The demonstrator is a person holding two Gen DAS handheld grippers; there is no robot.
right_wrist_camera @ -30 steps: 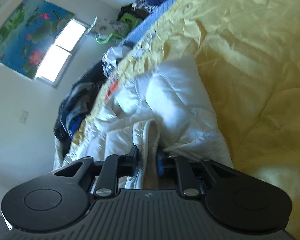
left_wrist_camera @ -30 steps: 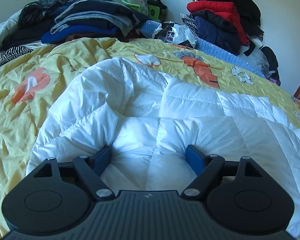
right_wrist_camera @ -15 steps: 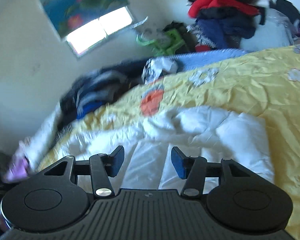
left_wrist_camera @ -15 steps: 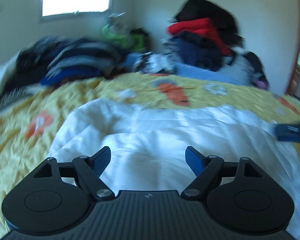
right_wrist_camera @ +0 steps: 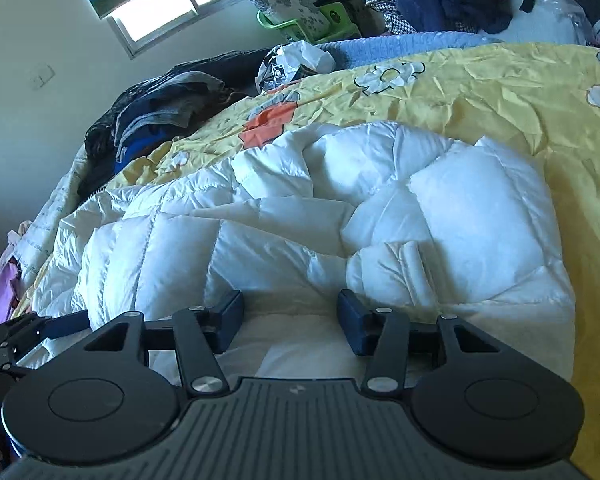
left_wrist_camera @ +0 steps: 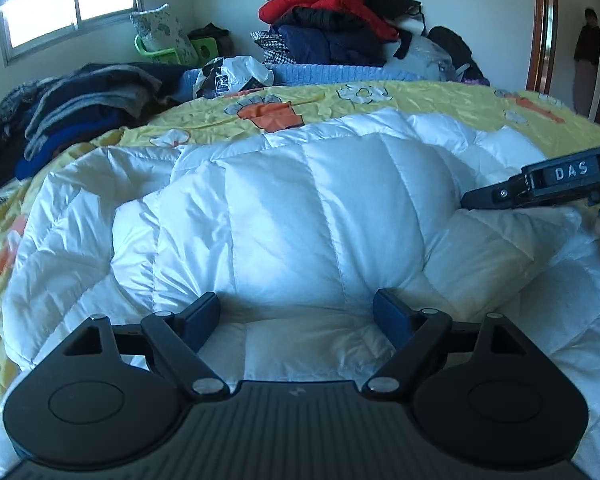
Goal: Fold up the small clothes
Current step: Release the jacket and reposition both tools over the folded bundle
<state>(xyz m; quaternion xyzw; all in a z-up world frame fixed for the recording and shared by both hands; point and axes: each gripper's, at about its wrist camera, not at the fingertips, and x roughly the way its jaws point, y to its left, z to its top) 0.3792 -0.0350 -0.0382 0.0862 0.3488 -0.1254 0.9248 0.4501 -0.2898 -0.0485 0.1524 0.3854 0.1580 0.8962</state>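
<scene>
Garment: a white quilted puffer jacket (left_wrist_camera: 300,216) lay partly folded on the yellow flower-printed bedspread (right_wrist_camera: 480,80).
Left gripper (left_wrist_camera: 296,314): fingers spread wide, holding nothing, low over the near fold.
Right gripper (right_wrist_camera: 290,316): fingers likewise apart and empty, above the jacket's bunched right part.
Risk, spring-back: the puffy filling probably pushed the unheld fold open.
Risk, slip: slick shell fabric could slide from a shallow pinch.
Risk, snag: the two grippers worked near each other and might collide.
</scene>
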